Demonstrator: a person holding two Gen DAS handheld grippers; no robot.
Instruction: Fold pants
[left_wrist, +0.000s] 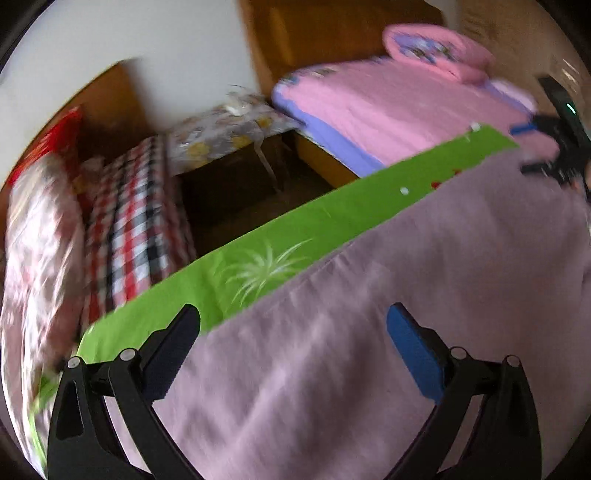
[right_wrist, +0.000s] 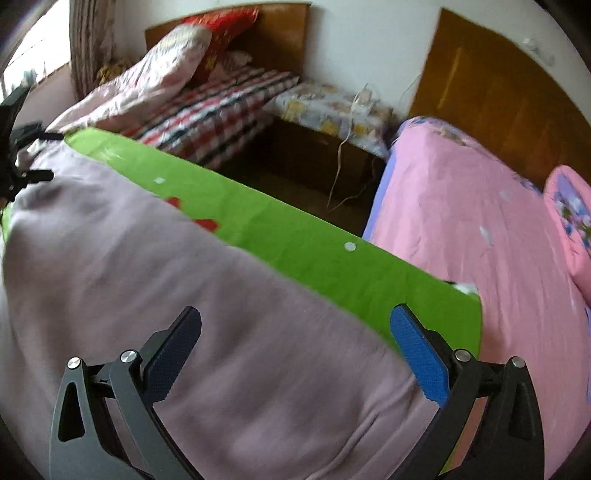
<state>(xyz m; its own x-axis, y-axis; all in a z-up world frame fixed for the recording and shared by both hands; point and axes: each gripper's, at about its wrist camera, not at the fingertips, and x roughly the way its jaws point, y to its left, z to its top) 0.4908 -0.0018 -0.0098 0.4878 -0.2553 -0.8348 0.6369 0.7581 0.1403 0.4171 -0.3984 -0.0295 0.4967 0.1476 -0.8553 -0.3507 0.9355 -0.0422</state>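
Both the left tongs (left_wrist: 293, 347) and right tongs (right_wrist: 295, 349) hover apart above the mauve-pink fleece pants (right_wrist: 155, 280) spread on the green-clothed surface (right_wrist: 295, 236), apparently between folds, so the next move calls for pinching an edge.

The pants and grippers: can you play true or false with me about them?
1. The pants are mauve-pink. True.
2. The pants lie on a blue cloth. False: they lie on a green cloth.
3. Both grippers are open. True: the left gripper and the right gripper each have jaws spread wide with nothing between them.
4. The right gripper is pinching the pants. False: its fingers only hover over the fabric.
5. The bed with the pink sheet is covered in checks. False: the checked blanket is on the other bed.
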